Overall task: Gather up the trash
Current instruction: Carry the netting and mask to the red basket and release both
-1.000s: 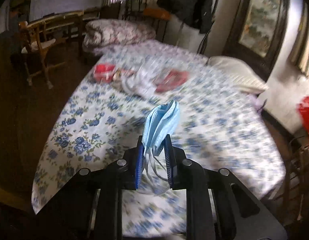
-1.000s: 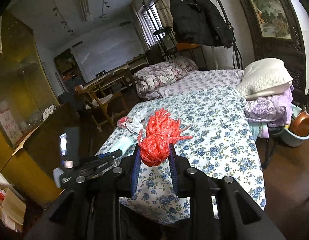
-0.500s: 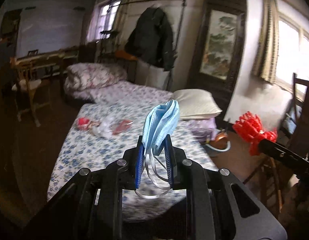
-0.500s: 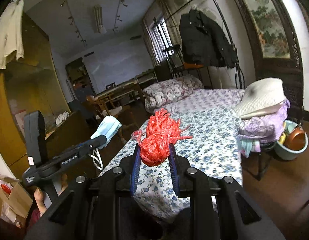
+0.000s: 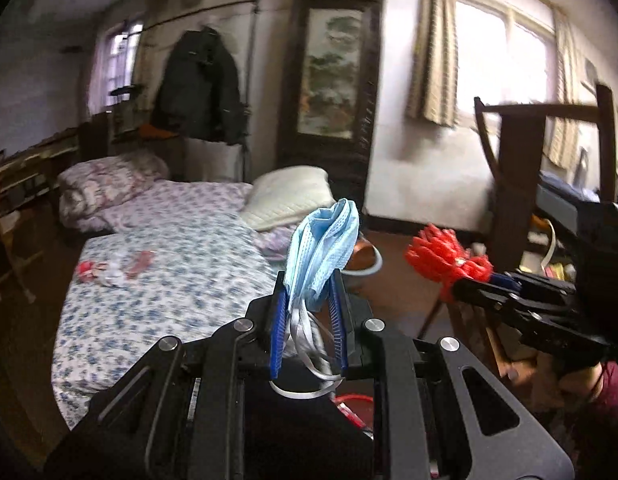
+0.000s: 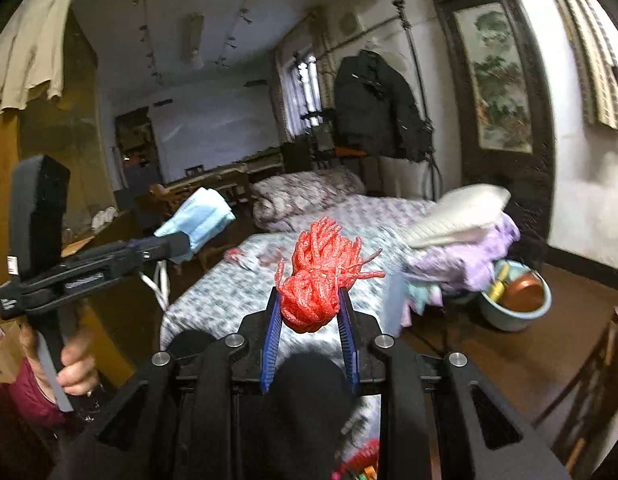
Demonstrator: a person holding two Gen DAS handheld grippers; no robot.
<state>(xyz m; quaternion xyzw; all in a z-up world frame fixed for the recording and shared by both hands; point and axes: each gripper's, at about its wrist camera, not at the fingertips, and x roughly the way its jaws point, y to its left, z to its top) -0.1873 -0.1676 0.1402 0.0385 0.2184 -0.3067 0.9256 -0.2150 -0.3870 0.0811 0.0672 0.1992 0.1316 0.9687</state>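
Observation:
My left gripper (image 5: 309, 292) is shut on a folded light-blue face mask (image 5: 323, 248), its white ear loops hanging below the fingers. My right gripper (image 6: 309, 308) is shut on a bunched red mesh net (image 6: 319, 276). Both are held in the air, away from the bed. In the left wrist view the right gripper (image 5: 465, 280) shows at the right with the red net (image 5: 441, 254). In the right wrist view the left gripper (image 6: 177, 244) shows at the left with the mask (image 6: 199, 218). More trash, red wrappers and crumpled plastic (image 5: 113, 270), lies on the floral bed (image 5: 169, 280).
A white pillow (image 5: 289, 196) and purple cloth lie at the bed's far side. A blue basin (image 6: 517, 300) with a copper pot stands on the floor. A wooden chair (image 5: 549, 184) is at the right. A black coat (image 5: 201, 88) hangs on a rack.
Both grippers have lifted and swung to the right, away from the bed, each still holding its item. The bed now looks farther off and to the left.

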